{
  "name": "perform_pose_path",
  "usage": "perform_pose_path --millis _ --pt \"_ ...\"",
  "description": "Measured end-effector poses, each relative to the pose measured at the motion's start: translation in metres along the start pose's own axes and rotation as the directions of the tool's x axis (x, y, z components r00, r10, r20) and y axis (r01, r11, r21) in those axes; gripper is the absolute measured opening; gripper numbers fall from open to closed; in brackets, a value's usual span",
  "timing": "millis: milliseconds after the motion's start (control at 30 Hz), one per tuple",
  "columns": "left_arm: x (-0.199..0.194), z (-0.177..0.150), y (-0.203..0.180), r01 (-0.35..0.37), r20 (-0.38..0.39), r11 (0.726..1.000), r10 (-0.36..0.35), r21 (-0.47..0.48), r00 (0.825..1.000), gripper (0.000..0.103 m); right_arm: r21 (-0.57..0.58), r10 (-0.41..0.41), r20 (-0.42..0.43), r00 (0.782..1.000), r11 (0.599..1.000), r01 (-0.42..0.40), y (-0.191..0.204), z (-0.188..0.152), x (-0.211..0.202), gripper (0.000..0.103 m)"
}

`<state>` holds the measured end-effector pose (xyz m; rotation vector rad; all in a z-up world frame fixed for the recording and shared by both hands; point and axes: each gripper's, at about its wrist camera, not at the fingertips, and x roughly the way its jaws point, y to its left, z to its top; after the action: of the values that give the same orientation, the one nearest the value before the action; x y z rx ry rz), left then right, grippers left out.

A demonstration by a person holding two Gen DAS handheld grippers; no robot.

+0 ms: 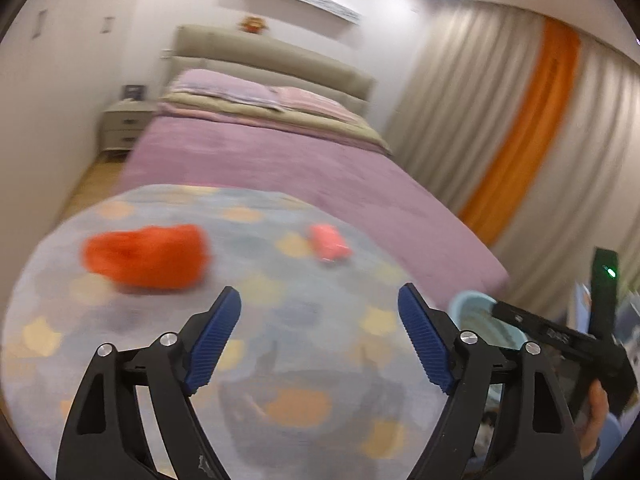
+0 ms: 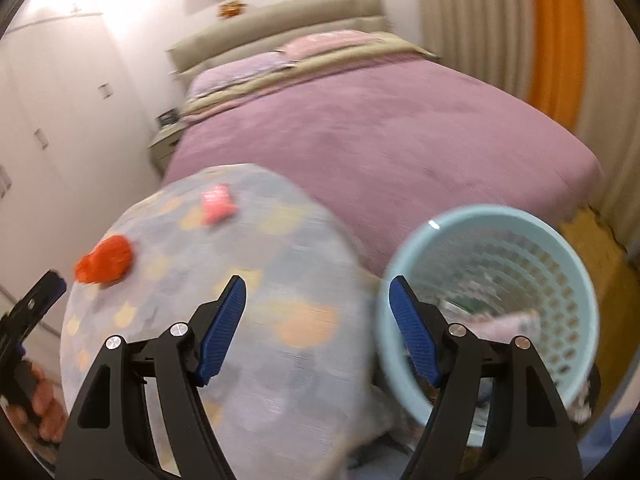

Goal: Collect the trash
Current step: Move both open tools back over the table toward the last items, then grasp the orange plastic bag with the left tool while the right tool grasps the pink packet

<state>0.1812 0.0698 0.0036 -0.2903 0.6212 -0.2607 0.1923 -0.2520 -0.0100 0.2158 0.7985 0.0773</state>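
Note:
An orange crumpled piece of trash lies on a round surface under a patterned cloth. A pink packet lies farther back on the same cloth. My left gripper hovers above the cloth, open and empty, with both pieces ahead of it. My right gripper is open and empty, straddling the cloth's right edge and the rim of a light blue basket. Some wrappers lie inside the basket. The left gripper's tip shows at the left edge of the right wrist view.
A bed with a purple cover stands behind the round surface. Grey and orange curtains hang on the right. A nightstand sits beside the bed at the left wall. Wood floor shows past the basket.

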Motion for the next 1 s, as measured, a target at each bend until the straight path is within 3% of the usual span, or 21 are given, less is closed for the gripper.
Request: perform_pose_path --millis 267,533,833,933,1000 --pt "-0.006 0.026 0.074 -0.184 0.024 0.978 0.187 -0.093 0.982 0.085 -0.087 0.099 -0.027 0.995 0.991 -0.101 0.069 0.004 0.03 0.071" --pt "0.035 0.048 0.113 -0.211 -0.057 0.97 0.205 -0.124 0.977 0.087 -0.095 0.121 -0.06 0.991 0.988 -0.126 0.101 0.005 0.061 0.071" --pt "0.073 0.027 0.119 -0.247 -0.118 0.963 0.234 -0.11 0.965 0.087 -0.152 0.099 -0.071 0.993 0.982 -0.108 0.118 0.014 0.089 0.071" --pt "0.076 0.023 0.118 -0.253 -0.113 0.963 0.242 -0.097 0.964 0.085 -0.167 0.102 -0.065 0.993 0.98 -0.112 0.122 0.021 0.099 0.071" --pt "0.076 0.023 0.117 -0.268 -0.108 0.961 0.259 -0.076 0.96 0.076 -0.165 0.098 -0.062 0.993 0.98 -0.107 0.124 0.026 0.111 0.073"
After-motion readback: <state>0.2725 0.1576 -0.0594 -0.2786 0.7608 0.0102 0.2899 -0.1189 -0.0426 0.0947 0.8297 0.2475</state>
